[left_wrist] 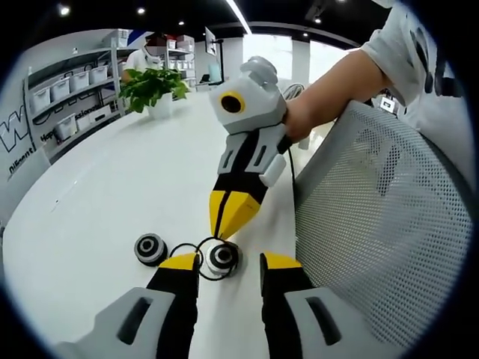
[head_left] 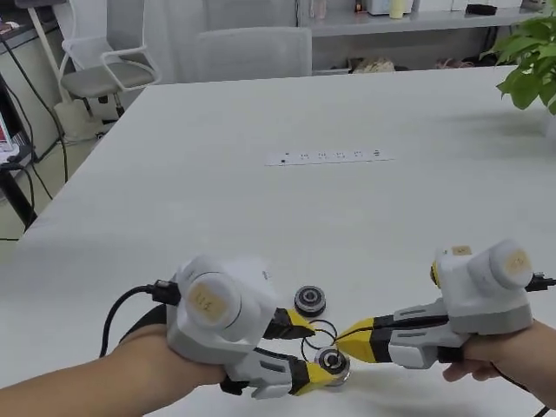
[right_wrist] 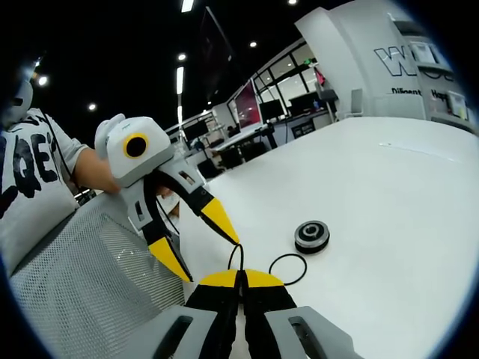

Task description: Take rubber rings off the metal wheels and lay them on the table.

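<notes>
Roughly midway, by my reading: one rubber ring (right_wrist: 288, 269) lies loose on the table (head_left: 261, 200), between the far wheel (head_left: 310, 300) and the near wheel (head_left: 333, 363). The right gripper (head_left: 345, 340) has its tongs pressed together on a thin black strand, seemingly a second ring (right_wrist: 233, 258) partly off the near wheel. That wheel sits at the tips of the left gripper (head_left: 310, 347), whose tongs are spread. Whether the far wheel wears a ring I cannot tell. The second ring has yet to be laid down.

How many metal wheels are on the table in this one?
2 wheels: one at the left tongs' tips, the other free on the table beside it.
</notes>
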Demonstrator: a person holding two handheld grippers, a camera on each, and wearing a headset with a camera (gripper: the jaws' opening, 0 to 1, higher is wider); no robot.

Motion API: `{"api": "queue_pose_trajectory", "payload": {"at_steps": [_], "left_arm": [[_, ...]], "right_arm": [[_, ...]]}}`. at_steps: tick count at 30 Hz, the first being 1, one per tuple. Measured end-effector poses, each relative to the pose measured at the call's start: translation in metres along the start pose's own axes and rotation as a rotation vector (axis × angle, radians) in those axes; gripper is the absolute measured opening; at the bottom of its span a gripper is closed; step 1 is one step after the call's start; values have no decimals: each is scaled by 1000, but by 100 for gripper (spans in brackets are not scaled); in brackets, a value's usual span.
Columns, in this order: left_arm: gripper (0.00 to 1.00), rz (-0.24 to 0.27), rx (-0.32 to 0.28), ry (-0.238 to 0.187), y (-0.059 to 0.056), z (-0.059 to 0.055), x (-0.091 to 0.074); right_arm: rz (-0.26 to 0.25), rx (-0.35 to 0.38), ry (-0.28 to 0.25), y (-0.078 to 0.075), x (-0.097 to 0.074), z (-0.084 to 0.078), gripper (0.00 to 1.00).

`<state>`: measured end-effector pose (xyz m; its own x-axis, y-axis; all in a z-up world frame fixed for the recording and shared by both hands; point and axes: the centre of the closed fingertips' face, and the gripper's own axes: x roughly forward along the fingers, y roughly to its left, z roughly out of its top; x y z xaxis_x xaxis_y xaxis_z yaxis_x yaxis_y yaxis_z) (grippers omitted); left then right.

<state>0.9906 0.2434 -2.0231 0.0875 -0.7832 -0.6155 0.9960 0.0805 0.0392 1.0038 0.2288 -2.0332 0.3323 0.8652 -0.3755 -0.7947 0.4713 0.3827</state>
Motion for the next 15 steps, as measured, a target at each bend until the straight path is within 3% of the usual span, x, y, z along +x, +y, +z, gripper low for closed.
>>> {"api": "queue_pose_trajectory", "payload": {"at_steps": [15], "left_arm": [[45, 69, -54, -23, 18, -9, -34]], "right_arm": [[13, -18, 2, 1, 13, 16, 0]]}}
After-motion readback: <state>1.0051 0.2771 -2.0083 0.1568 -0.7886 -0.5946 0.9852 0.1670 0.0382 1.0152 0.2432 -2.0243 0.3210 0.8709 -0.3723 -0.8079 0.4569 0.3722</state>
